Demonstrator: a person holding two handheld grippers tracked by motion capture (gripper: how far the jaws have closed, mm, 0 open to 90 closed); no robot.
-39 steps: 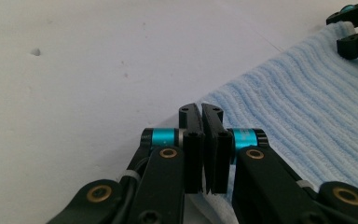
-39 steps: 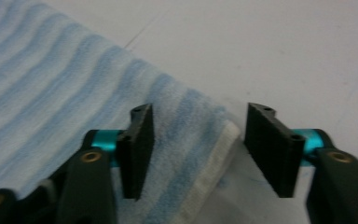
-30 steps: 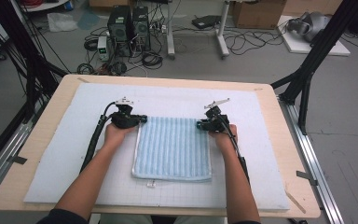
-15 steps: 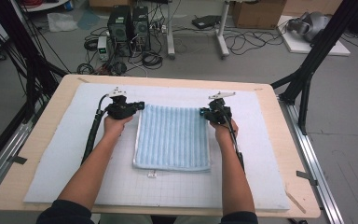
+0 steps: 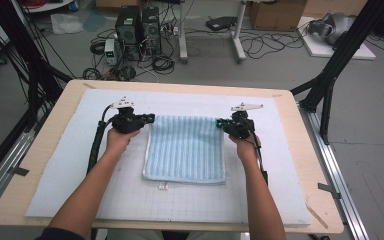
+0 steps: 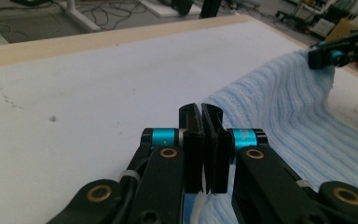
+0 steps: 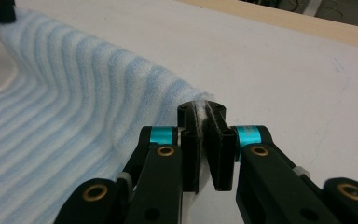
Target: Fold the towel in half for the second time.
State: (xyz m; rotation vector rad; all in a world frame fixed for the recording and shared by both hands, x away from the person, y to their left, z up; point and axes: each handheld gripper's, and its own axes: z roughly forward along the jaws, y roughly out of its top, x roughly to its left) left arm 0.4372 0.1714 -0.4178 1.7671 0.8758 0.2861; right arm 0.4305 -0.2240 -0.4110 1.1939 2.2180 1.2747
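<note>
Gripper jaws are clamped on cloth on both sides: the left gripper (image 5: 149,118) is closed on the far left corner of a light blue striped towel (image 5: 186,147), and the right gripper (image 5: 222,122) is closed on the far right corner, white fringe being pinched between its jaws in the right gripper view (image 7: 203,122). In the left gripper view (image 6: 200,116) the towel edge is seen caught between the narrow jaws, with the fabric rising toward the other gripper at the upper right of the frame. In the high view the towel is placed at the centre of the frame, on a white gridded mat (image 5: 80,150) covering the wooden tabletop (image 5: 50,137). Its far edge is lifted slightly and stretched between the two grippers, while the near edge, with a small white tag (image 5: 163,186), rests flat on the mat. The work is judged to be at an early stage: both corners are secured, but no fold has been made; the held edge remains to be carried over the towel toward the near edge and laid down.
</note>
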